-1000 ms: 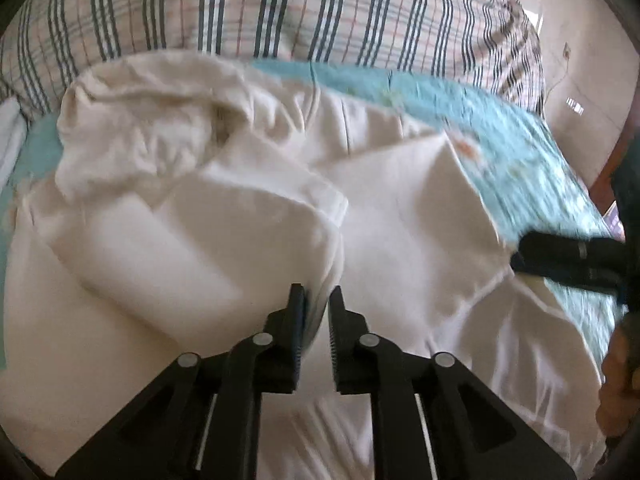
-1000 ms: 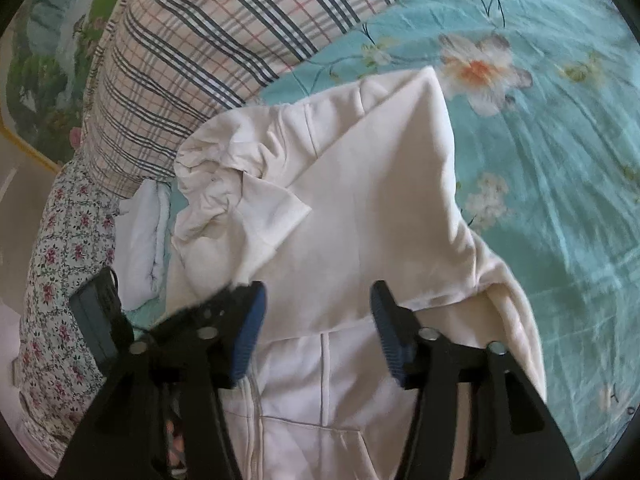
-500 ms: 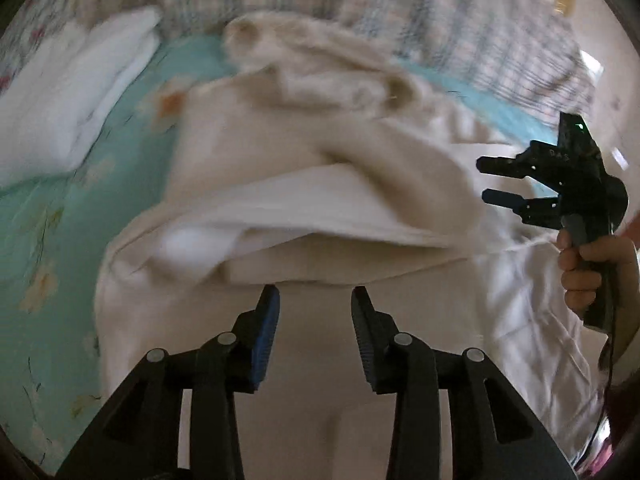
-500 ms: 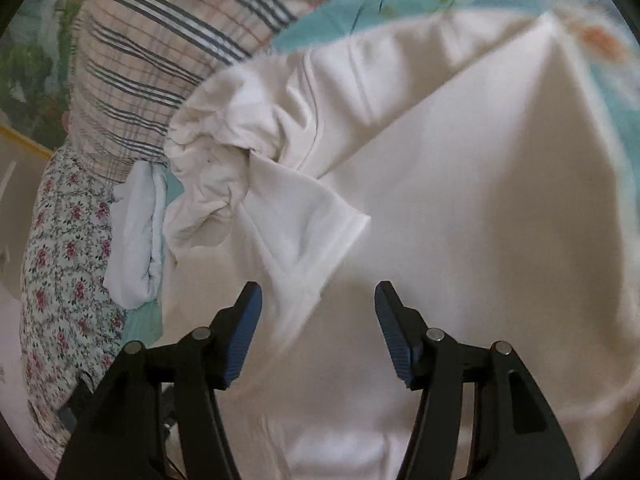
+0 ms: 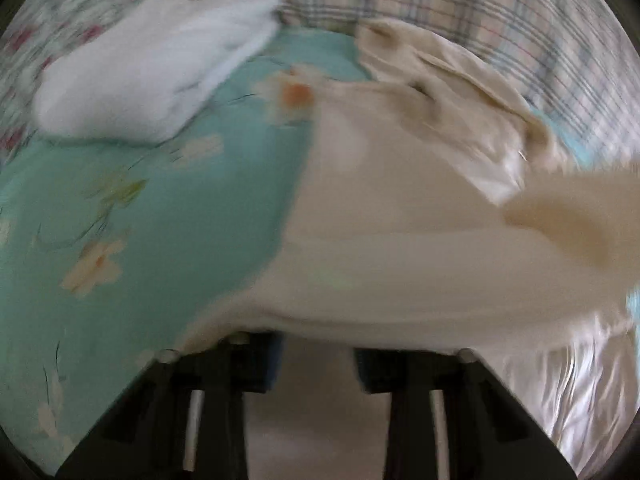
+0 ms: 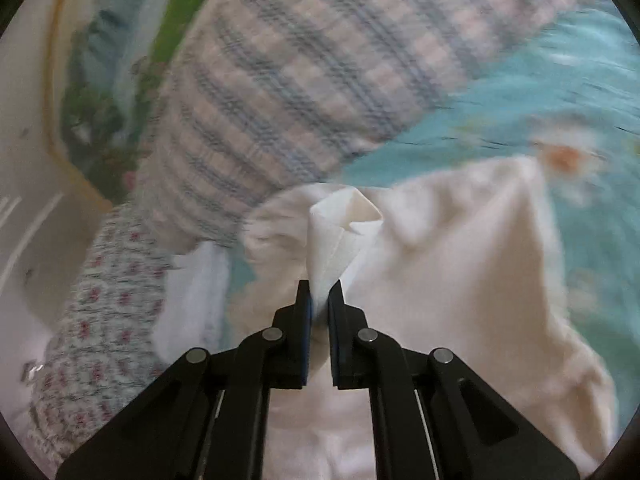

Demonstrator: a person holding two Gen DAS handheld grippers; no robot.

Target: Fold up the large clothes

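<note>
Since half a second ago our right gripper (image 6: 319, 300) has gone from spread above the cloth to pinched on a sleeve cuff (image 6: 344, 232) of the cream hoodie (image 6: 460, 292), and the cuff now stands up in a peak between the tips. Our left gripper (image 5: 316, 364) has swung leftward, so that more of the teal floral bedsheet (image 5: 152, 216) and the white folded cloth (image 5: 148, 80) fill its view; the other handle we saw at the right edge is gone from that picture.

In the left wrist view a fold of the hoodie (image 5: 400, 248) drapes over our finger tips and hides them. What shows of the fingers below the cloth stands apart with a gap between, though motion blur softens everything.

The hoodie lies spread on the bedsheet (image 6: 540, 92), its bunched hood (image 5: 440, 80) toward the plaid pillow (image 5: 500, 12). In the right wrist view the plaid pillow (image 6: 300, 72) sits beyond the cuff, the white cloth (image 6: 192, 300) lies just left of the garment, and a flowered pillow (image 6: 92, 340) lies further left.
</note>
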